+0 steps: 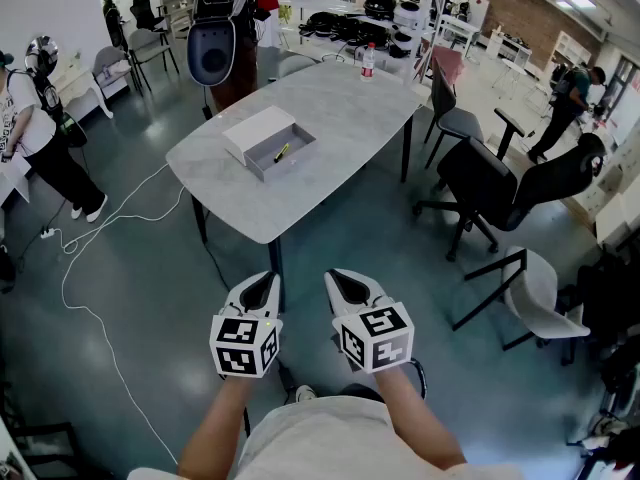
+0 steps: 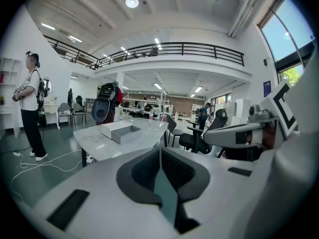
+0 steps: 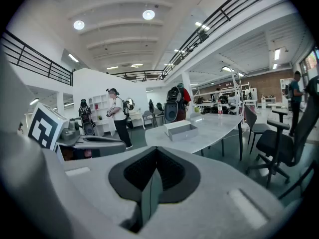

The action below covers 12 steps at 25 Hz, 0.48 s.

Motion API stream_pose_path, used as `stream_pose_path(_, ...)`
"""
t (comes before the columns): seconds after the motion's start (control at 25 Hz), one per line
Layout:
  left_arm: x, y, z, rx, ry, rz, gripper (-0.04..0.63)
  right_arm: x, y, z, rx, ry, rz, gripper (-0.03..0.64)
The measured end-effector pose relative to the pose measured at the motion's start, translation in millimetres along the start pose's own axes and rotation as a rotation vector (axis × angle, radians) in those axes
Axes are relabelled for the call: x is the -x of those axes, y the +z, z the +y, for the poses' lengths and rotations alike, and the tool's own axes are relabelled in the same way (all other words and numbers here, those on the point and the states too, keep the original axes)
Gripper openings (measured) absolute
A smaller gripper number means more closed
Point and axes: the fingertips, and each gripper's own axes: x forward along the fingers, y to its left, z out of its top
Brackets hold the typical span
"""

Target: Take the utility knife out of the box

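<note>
An open grey box (image 1: 281, 152) sits on the marble table (image 1: 330, 118), its white lid (image 1: 257, 129) lying against its far left side. A small yellow and black utility knife (image 1: 282, 152) lies inside the box. Both grippers hang well short of the table's near end, over the floor. My left gripper (image 1: 260, 289) is shut and holds nothing. My right gripper (image 1: 348, 286) is also shut and bare. The box (image 2: 125, 133) shows far off in the left gripper view, and the box (image 3: 182, 130) likewise in the right gripper view.
A water bottle (image 1: 367, 60) stands at the table's far end. Black office chairs (image 1: 505, 190) and a white chair (image 1: 540, 303) stand to the right. A white cable (image 1: 90, 268) trails over the floor at left. A person (image 1: 40, 128) stands far left.
</note>
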Motion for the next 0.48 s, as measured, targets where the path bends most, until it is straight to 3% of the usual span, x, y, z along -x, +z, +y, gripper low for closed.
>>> stream_pose_path(0.48, -19.3, -7.9, 9.8, 0.008, 0.002, 0.023, 0.020, -14.7, -8.5, -8.5, -0.015, 0.012, 0.017, 0.005)
